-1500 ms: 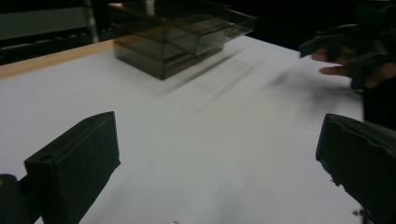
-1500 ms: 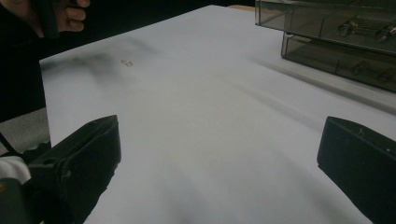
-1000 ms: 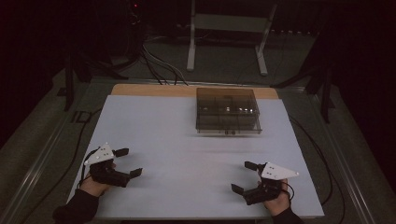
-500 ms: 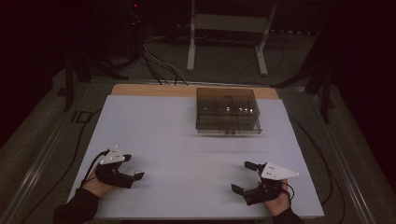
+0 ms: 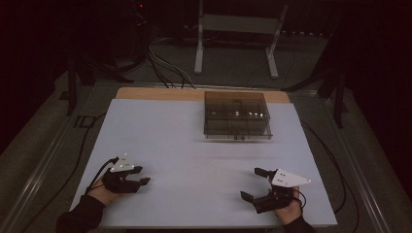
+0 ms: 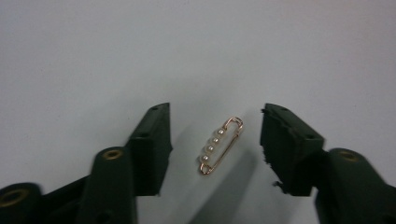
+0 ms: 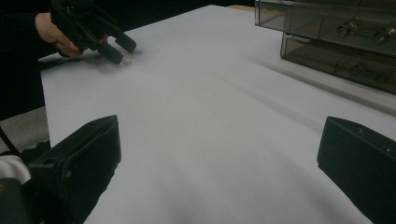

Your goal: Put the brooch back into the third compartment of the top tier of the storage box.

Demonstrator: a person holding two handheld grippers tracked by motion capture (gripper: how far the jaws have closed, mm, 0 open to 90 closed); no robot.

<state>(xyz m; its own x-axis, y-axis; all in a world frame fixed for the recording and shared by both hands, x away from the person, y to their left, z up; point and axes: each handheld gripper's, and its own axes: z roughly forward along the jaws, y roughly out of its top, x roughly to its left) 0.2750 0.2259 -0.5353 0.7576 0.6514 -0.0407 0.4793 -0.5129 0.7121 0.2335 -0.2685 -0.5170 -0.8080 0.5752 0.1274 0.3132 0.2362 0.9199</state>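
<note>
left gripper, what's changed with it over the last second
The left gripper has dipped toward the table, and its jaws have just been closing around a small gold pin with pearls; the pads do not touch it yet. The right gripper, wide open, and the smoky plastic box stayed put.

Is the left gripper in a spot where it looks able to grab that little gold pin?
Probably yes: the pin lies flat between the left gripper's jaws, which have just been closing, nothing blocking.

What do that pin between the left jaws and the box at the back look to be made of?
Pin: likely gold-toned metal wire, shiny, with four glossy white pearl-like beads, possibly plastic. Box: smoky see-through plastic, probably; compartments show through its glossy walls.
</note>
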